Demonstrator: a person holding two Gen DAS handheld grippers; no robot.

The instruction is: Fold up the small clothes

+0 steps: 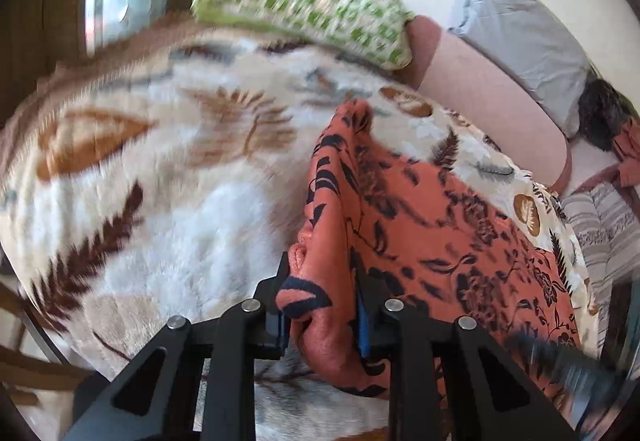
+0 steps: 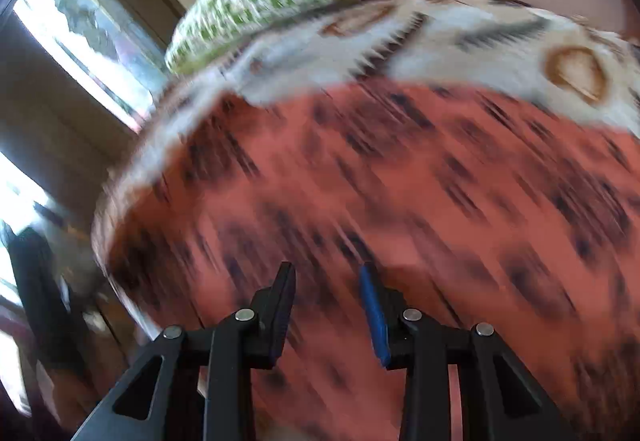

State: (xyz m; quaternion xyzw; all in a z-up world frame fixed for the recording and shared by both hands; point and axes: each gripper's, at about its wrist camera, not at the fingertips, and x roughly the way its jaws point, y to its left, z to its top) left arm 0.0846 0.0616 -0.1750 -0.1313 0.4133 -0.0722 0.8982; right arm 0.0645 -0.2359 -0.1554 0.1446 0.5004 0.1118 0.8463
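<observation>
The orange floral garment (image 1: 420, 209) is bunched between my left gripper's (image 1: 322, 305) 2 fingers, pinched tight, trailing ahead and right over the leaf-print blanket (image 1: 160, 169). In the right view, blurred, it spreads beneath my right gripper (image 2: 328, 305), whose narrowly parted fingers grip nothing.

A bed covered by a cream fleece blanket (image 1: 168, 177) printed with brown leaves. On it lie an orange garment (image 1: 432, 225) with black floral print and, at its far edge, a green-and-white checked pillow (image 1: 304, 9).

A green-checked pillow (image 1: 304, 11) lies on a leaf-patterned blanket (image 1: 160, 169).
</observation>
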